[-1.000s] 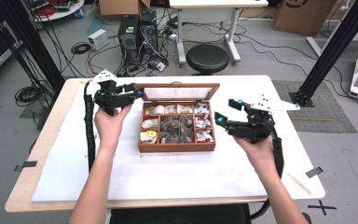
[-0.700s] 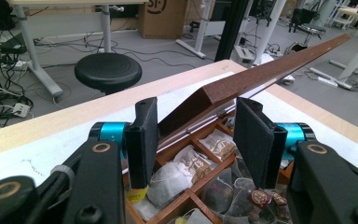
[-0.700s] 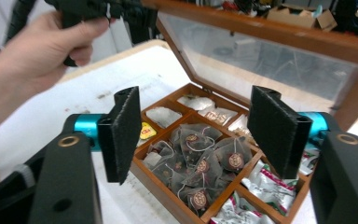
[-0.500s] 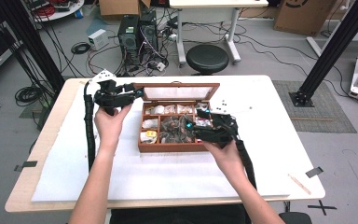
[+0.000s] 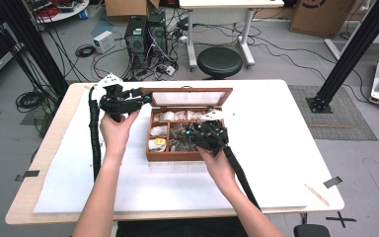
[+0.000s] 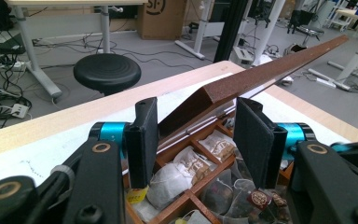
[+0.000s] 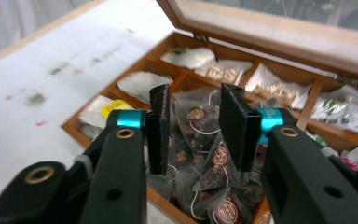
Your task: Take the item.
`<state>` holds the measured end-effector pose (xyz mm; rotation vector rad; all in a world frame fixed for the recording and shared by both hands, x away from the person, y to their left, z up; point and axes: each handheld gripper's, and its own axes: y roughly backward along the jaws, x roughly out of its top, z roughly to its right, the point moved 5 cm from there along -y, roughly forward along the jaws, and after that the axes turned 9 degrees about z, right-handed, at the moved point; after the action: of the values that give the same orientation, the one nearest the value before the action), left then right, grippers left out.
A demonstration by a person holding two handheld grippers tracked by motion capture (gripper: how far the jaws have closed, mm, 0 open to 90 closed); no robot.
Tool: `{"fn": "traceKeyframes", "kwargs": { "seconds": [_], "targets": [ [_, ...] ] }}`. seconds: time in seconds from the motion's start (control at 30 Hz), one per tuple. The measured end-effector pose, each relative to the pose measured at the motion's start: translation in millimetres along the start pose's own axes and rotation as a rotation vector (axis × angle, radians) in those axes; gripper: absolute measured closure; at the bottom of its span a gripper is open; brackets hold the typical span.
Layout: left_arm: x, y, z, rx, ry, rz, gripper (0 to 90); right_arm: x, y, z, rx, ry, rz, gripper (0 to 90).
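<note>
A wooden tea box sits mid-table with its glass lid raised at the back. Its compartments hold several tea bags. My left gripper is at the lid's left corner. In the left gripper view the lid's brown edge runs between the jaws, which stand wide apart; the left gripper is open. My right gripper hovers over the box's middle compartments. In the right gripper view, the right gripper is open just above a heap of dark tea bags, with nothing held.
A white mat covers the table. A thin wooden stick lies near the front right corner. Behind the table stand a black stool and computer towers among cables. A black frame post rises at the right.
My right gripper has moved left from the bare mat beside the box to above its middle compartments. The left gripper has stayed at the lid's corner.
</note>
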<state>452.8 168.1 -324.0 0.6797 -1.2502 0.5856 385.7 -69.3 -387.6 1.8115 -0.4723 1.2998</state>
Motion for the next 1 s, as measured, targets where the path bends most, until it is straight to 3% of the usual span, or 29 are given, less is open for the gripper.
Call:
{"fn": "traceKeyframes", "kwargs": {
  "seconds": [0.23, 0.53, 0.7, 0.8, 1.0],
  "targets": [
    [-0.1, 0.1, -0.3, -0.003, 0.000, -0.001, 50.4, -13.7, -25.9, 8.5, -0.013, -0.058, -0.050, 70.2],
    [-0.1, 0.0, -0.4, -0.002, 0.001, 0.000, 50.4, -21.7, -43.7, 13.5, 0.003, -0.065, -0.085, 71.6],
    [-0.3, 0.2, -0.5, -0.004, 0.002, 0.000, 50.4, -23.9, -53.3, 13.5, 0.004, -0.050, -0.105, 83.6],
    [-0.4, 0.4, -0.6, -0.005, 0.002, -0.001, 50.4, -23.2, -53.8, 12.7, 0.002, -0.039, -0.095, 89.8],
    [-0.6, 0.5, -0.7, -0.006, 0.001, -0.002, 50.3, -19.0, -48.4, 11.1, 0.013, -0.033, -0.070, 90.0]
  ]
}}
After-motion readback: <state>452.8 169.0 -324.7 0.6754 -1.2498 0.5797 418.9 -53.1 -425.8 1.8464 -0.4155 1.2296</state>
